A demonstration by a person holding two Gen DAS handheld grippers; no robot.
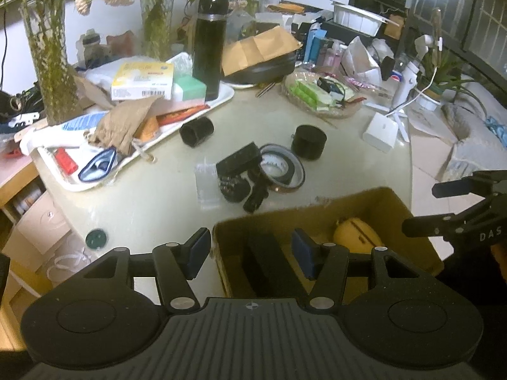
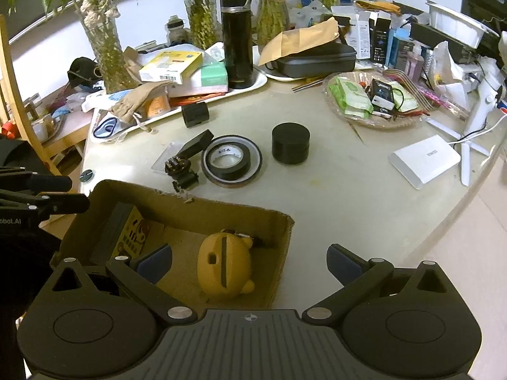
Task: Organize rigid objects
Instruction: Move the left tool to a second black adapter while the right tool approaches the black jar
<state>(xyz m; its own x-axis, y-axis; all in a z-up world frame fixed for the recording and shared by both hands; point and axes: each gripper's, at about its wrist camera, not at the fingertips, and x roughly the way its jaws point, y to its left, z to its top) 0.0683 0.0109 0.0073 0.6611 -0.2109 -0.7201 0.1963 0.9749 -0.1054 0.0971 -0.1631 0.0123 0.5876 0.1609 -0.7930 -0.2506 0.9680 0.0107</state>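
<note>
A cardboard box (image 2: 279, 221) (image 1: 374, 198) sits at the table's near edge. It holds a yellow toy (image 2: 221, 266) (image 1: 358, 237) and a dark flat item (image 1: 269, 266). Beyond it lie a black tape roll (image 2: 231, 160) (image 1: 282, 169), a black round tin (image 2: 290, 147) (image 1: 309, 142), a black cylinder (image 2: 195, 114) (image 1: 196, 131), a black block (image 2: 196, 145) (image 1: 239, 158) and small black parts (image 2: 180, 172). My left gripper (image 1: 250, 253) is open and empty over the box's left rim. My right gripper (image 2: 250, 262) is open and empty over the box's right side.
A white tray (image 2: 256, 84) holds boxes, a cloth pouch and a tall black flask (image 2: 236, 34). A glass dish (image 2: 374, 123) of packets stands at the right, with a white charger (image 2: 424, 160) beside it. Plant vases line the back. A small round lid (image 1: 96, 238) lies near the left edge.
</note>
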